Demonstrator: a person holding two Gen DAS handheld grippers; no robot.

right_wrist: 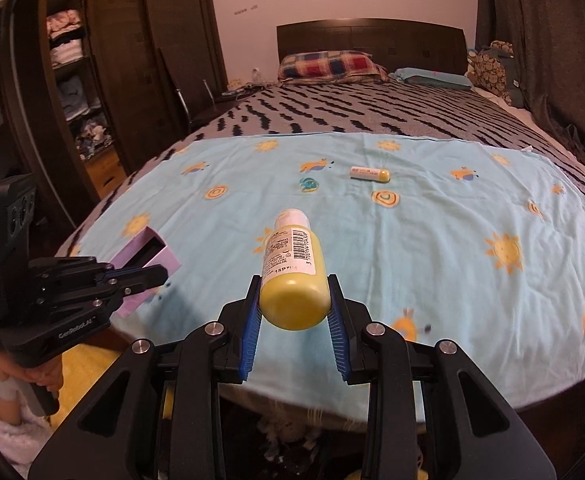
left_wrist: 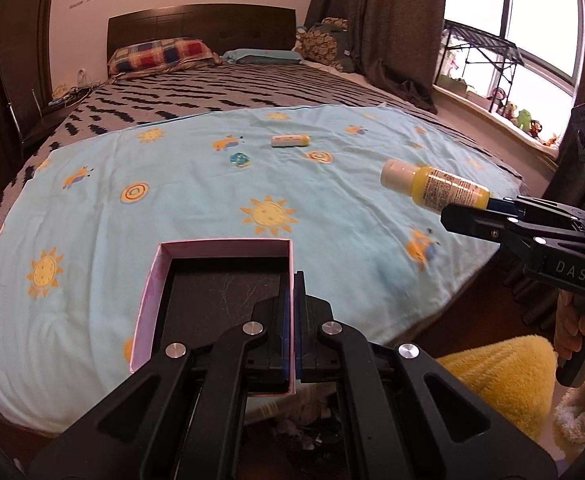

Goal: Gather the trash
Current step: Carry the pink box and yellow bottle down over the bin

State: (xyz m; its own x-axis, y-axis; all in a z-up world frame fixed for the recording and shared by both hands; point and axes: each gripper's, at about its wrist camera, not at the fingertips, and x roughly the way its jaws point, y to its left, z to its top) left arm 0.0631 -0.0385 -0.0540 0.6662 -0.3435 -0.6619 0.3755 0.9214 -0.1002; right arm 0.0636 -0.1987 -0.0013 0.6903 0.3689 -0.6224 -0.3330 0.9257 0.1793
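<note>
My right gripper [right_wrist: 294,300] is shut on a yellow bottle [right_wrist: 292,268] with a white cap, held by its base above the blue sheet; the bottle also shows in the left wrist view [left_wrist: 432,186] at the right. My left gripper [left_wrist: 294,320] is shut on the right wall of an open pink box [left_wrist: 148,292] with a dark inside, resting at the bed's near edge; the box also shows in the right wrist view [right_wrist: 148,256]. A small white and yellow tube [left_wrist: 290,141] [right_wrist: 369,173] and a blue crumpled wrapper [left_wrist: 239,159] [right_wrist: 308,185] lie farther up the sheet.
A light blue sheet with suns [left_wrist: 268,216] covers the foot of a bed with a striped cover [left_wrist: 212,88]. Pillows and a dark headboard lie at the far end. A yellow cushion [left_wrist: 496,376] sits on the floor. A wardrobe [right_wrist: 72,80] stands left, a window [left_wrist: 532,32] right.
</note>
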